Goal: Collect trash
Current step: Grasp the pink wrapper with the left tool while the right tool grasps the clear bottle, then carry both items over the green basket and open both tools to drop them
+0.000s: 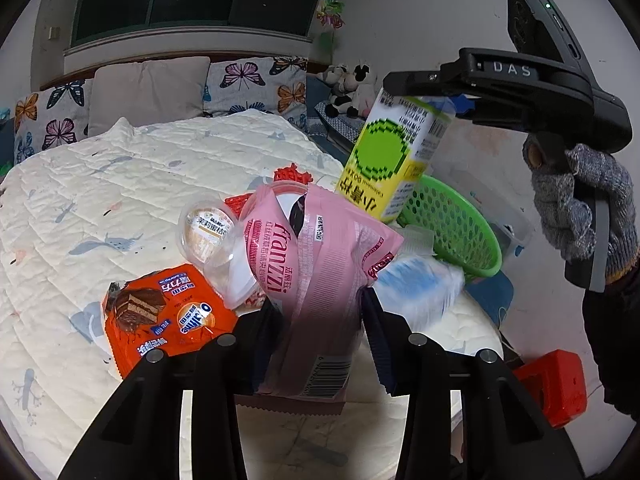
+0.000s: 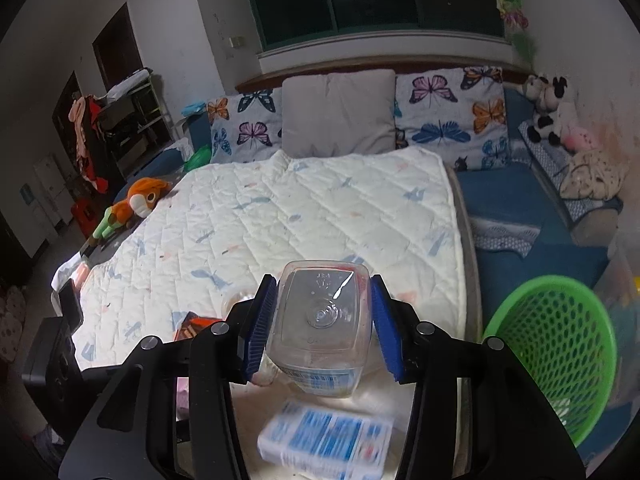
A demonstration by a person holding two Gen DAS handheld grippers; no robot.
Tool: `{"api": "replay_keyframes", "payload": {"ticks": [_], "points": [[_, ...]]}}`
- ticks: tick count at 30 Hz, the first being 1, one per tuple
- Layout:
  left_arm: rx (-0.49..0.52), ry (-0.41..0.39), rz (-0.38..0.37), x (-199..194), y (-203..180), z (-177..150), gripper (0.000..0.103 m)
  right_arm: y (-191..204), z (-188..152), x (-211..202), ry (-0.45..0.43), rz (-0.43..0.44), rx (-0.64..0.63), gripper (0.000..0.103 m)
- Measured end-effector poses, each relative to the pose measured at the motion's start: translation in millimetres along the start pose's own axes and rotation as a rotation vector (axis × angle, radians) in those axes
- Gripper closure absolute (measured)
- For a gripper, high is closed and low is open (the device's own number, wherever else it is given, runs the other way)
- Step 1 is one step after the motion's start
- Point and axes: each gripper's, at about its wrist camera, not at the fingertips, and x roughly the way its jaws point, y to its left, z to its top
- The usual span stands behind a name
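On the bed [image 2: 320, 208], near edge, trash scattered beside a green basket [image 2: 560, 344].

Item 1: left tongs [image 1: 320, 320], closed on a pink Franzzi wrapper [image 1: 316, 264], which stands up between the pads.

Item 2: right tongs [image 2: 324, 320], clamped on a clear plastic bottle [image 2: 320, 320] with yellow-green label, base toward the right wrist camera. Basket lies at 3 to 4 o'clock of these tongs, near but apart.

Item 3, loose on the quilt: orange cake wrapper [image 1: 160, 312] at 9 o'clock of the left tongs; clear lidded cup [image 1: 208, 232] at 11 o'clock; blue-white packet [image 2: 328, 440] below the bottle.

Step, as judged: both pieces lifted, neither yet binned. Next move calls for carrying the bottle over the basket rim, then releasing; wrapper likewise.
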Motion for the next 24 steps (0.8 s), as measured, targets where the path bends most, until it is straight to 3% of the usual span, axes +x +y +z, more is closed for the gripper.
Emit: {"api": "replay_keyframes", "payload": {"ticks": [13, 19, 24], "points": [[0.025, -0.027, -0.027, -3, -12, 20, 0.064, -40, 23, -52, -0.111, -0.055, 0.061, 0.055], [0.038, -0.029, -0.054, 1, -22, 31, 0.065, -79, 19, -74, -0.148, -0.168, 0.098, 0.055], [0.064, -0.034, -0.086, 8, -38, 46, 0.065, -120, -1, -69, -0.113, -0.294, 0.134, 0.055]]}}
